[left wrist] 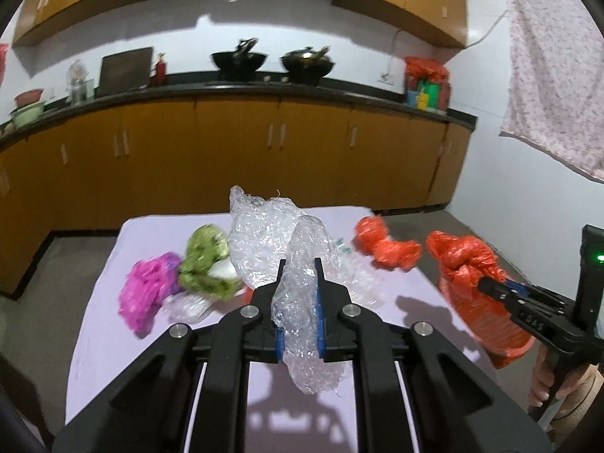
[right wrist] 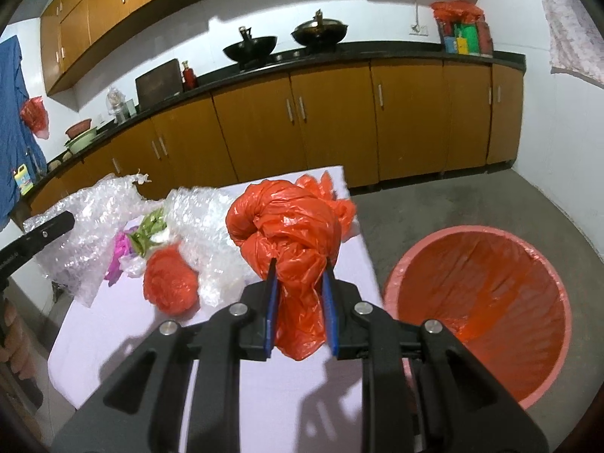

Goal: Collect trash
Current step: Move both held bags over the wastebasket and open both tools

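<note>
My left gripper (left wrist: 300, 264) is shut on a crumpled sheet of clear bubble wrap (left wrist: 271, 234) and holds it above the lilac table (left wrist: 113, 324). My right gripper (right wrist: 300, 268) is shut on a knotted orange plastic bag (right wrist: 290, 226), held over the table's right edge; it also shows in the left wrist view (left wrist: 464, 260). A pink bin (right wrist: 479, 313) lined with an orange bag stands on the floor right of the table. On the table lie a pink wad (left wrist: 145, 290), a green wad (left wrist: 205, 260), another orange bag (left wrist: 385, 245) and an orange ball (right wrist: 171, 283).
Wooden cabinets (right wrist: 328, 128) under a black counter with two woks (right wrist: 249, 51) run along the back wall. Grey floor (right wrist: 453, 200) lies between table and cabinets. A floral cloth (left wrist: 555, 75) hangs at right.
</note>
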Available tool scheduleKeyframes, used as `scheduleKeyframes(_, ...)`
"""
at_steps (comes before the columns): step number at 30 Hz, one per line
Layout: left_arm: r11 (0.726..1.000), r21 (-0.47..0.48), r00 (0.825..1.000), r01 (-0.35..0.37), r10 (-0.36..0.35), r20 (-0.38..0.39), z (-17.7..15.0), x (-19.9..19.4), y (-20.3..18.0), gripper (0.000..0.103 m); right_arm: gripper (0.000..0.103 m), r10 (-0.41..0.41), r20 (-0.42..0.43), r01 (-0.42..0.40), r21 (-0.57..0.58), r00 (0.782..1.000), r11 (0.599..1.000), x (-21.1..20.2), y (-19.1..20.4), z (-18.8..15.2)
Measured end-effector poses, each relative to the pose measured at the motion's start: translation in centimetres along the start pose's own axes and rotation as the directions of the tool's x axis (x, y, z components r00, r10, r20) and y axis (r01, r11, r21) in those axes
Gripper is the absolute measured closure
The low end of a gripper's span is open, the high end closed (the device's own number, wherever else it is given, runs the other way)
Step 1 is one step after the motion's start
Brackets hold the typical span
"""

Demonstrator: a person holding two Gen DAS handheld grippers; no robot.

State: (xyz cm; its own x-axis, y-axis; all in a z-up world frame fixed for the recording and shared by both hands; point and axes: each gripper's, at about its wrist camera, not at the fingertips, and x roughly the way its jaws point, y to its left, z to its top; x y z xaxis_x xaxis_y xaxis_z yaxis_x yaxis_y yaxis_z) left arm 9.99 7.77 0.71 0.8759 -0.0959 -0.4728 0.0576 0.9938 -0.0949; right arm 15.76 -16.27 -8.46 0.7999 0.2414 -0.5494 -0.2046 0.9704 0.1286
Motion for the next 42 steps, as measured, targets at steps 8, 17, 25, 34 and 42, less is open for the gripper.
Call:
scheduleKeyframes(8,0.985,0.072,0.988,0.155,-0.155,0.005,1.2,2.2,-6.7,0.091,0.082,-0.120,0.053,0.118,0.048,0.991,0.992,-3.5,-4.4,0.2)
scheduleKeyframes(17,0.937,0.126,0.946,0.325,-0.319,-0.062,0.8,6.4,-15.2,0.091,0.082,-0.306,0.057,0.288,0.212,0.950,0.934,-7.3,-12.8,-0.8)
scheduleKeyframes(25,0.898,0.159,0.911,0.410,-0.394,-0.120,-0.3,9.1,-19.7,0.092,0.082,-0.367,0.036,0.342,0.284,0.930,0.896,-7.9,-16.5,-1.8)
scheduleKeyframes(34,0.879,0.183,0.895,0.441,-0.414,-0.167,-1.6,10.6,-22.4,0.092,0.082,-0.379,0.027,0.352,0.314,0.925,0.881,-7.0,-18.0,-2.1)
scheduleKeyframes(42,0.871,0.201,0.890,0.448,-0.414,-0.189,-2.3,11.5,-23.7,0.092,0.082,-0.374,0.020,0.347,0.327,0.927,0.879,-6.4,-18.8,-2.5)
